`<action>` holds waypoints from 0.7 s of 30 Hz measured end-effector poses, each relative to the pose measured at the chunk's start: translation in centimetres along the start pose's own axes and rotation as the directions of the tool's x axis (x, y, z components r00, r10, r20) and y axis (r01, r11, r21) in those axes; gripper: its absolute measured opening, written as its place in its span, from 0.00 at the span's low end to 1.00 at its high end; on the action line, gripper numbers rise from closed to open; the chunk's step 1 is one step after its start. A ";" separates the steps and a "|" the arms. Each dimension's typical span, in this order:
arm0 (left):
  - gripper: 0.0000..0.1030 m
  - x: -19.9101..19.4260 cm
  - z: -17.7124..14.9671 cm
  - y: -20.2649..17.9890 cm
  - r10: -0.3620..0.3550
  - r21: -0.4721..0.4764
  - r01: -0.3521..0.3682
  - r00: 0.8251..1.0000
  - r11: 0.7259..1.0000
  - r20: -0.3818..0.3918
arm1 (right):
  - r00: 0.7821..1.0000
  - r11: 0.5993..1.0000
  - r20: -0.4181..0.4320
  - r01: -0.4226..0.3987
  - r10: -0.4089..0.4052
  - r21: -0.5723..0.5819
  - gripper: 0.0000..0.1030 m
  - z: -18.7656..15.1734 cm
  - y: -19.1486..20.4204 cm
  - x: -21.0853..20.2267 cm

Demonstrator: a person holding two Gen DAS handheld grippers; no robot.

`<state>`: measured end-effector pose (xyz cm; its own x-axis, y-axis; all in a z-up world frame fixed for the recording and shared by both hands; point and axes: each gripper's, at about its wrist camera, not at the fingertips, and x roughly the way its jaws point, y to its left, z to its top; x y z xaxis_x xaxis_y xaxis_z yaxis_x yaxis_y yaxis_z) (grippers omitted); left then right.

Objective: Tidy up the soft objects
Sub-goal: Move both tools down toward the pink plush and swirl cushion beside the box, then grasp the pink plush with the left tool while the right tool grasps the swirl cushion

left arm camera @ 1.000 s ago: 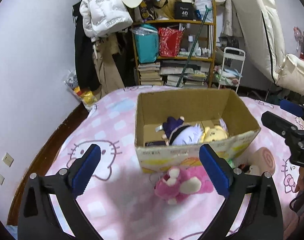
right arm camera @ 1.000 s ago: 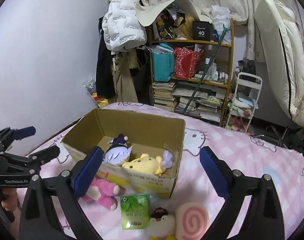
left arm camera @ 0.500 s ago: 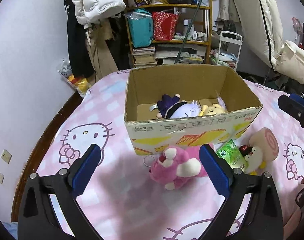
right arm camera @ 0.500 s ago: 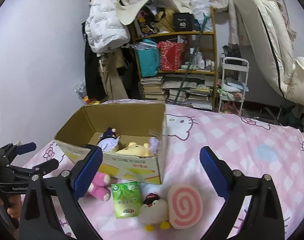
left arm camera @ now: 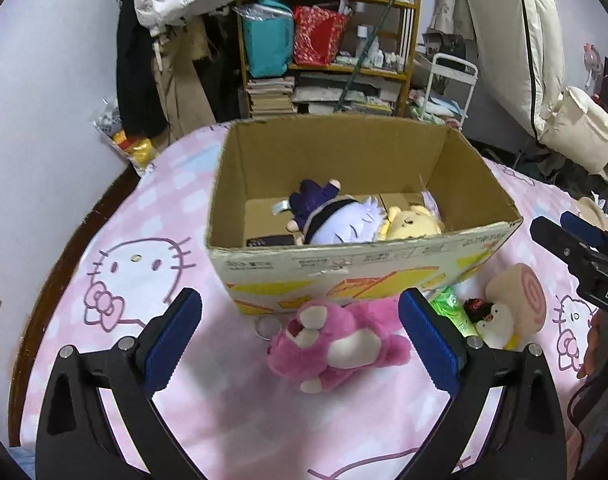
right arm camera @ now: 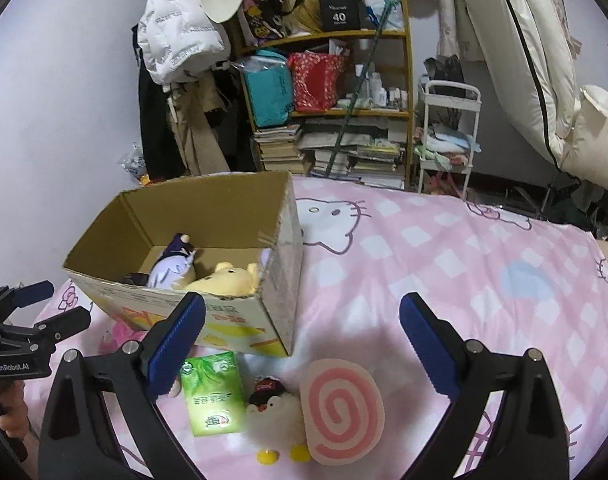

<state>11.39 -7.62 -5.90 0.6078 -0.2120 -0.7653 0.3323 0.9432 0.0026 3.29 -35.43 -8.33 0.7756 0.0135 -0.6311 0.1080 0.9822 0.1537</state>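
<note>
An open cardboard box [left arm camera: 360, 268] [right arm camera: 239, 328] stands on the pink bed and holds a purple-and-white plush [left arm camera: 336, 220] [right arm camera: 171, 272] and a yellow plush [left arm camera: 412, 224] [right arm camera: 227, 280]. A pink bear plush [left arm camera: 336, 344] lies in front of the box, just beyond my open, empty left gripper [left arm camera: 299, 332]. My right gripper [right arm camera: 301, 344] is open and empty above a pink swirl-roll plush [right arm camera: 342, 408] [left arm camera: 516, 296], a small penguin plush [right arm camera: 275, 416] [left arm camera: 496, 320] and a green tissue pack [right arm camera: 211, 396] [left arm camera: 452, 312].
The pink Hello Kitty bedspread [right arm camera: 444, 256] covers the bed. A cluttered bookshelf [left arm camera: 328, 52], hanging coats [left arm camera: 175, 40] and a white rack [right arm camera: 448, 132] stand behind the bed. The wall and bed edge [left arm camera: 63, 248] lie to the left.
Both grippers have pulled back and tilted down, so the box sits lower and nearer in view. The pink bear, tissue pack, penguin and roll show more fully. Nothing was grasped.
</note>
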 end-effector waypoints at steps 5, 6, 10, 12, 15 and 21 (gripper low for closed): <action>0.95 1.6 -0.1 -0.6 -0.019 0.003 0.019 0.999 1.000 -0.041 | 0.999 1.000 -0.047 0.022 -0.021 0.015 0.99 -0.4 -0.6 1.1; 0.95 1.8 -0.2 -0.6 -0.020 0.005 0.020 0.999 1.000 -0.046 | 0.998 1.000 -0.060 0.022 -0.021 0.018 0.99 -0.5 -0.7 1.4; 0.95 3.0 -0.4 -1.3 -0.022 0.021 0.024 0.997 1.000 -0.074 | 0.994 0.999 -0.104 0.033 -0.029 0.042 0.99 -1.1 -1.4 2.4; 0.95 3.6 -0.6 -1.6 -0.032 0.025 0.034 0.995 0.999 -0.094 | 0.992 0.998 -0.126 0.038 -0.030 0.057 0.99 -1.3 -1.8 2.9; 0.95 4.5 -0.8 -1.9 -0.038 0.030 0.042 0.992 0.999 -0.117 | 0.988 0.996 -0.154 0.046 -0.033 0.080 0.99 -1.7 -2.3 3.5; 0.95 6.1 -0.9 -3.0 -0.041 0.073 0.054 0.986 0.996 -0.160 | 0.980 0.993 -0.198 0.054 -0.033 0.103 0.99 -2.4 -3.1 4.7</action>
<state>13.46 -11.47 -11.13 0.4702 -0.2070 -0.8579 0.4163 0.9092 0.0089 5.06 -37.98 -13.62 0.6329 0.0183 -0.7740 0.2133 0.9569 0.1971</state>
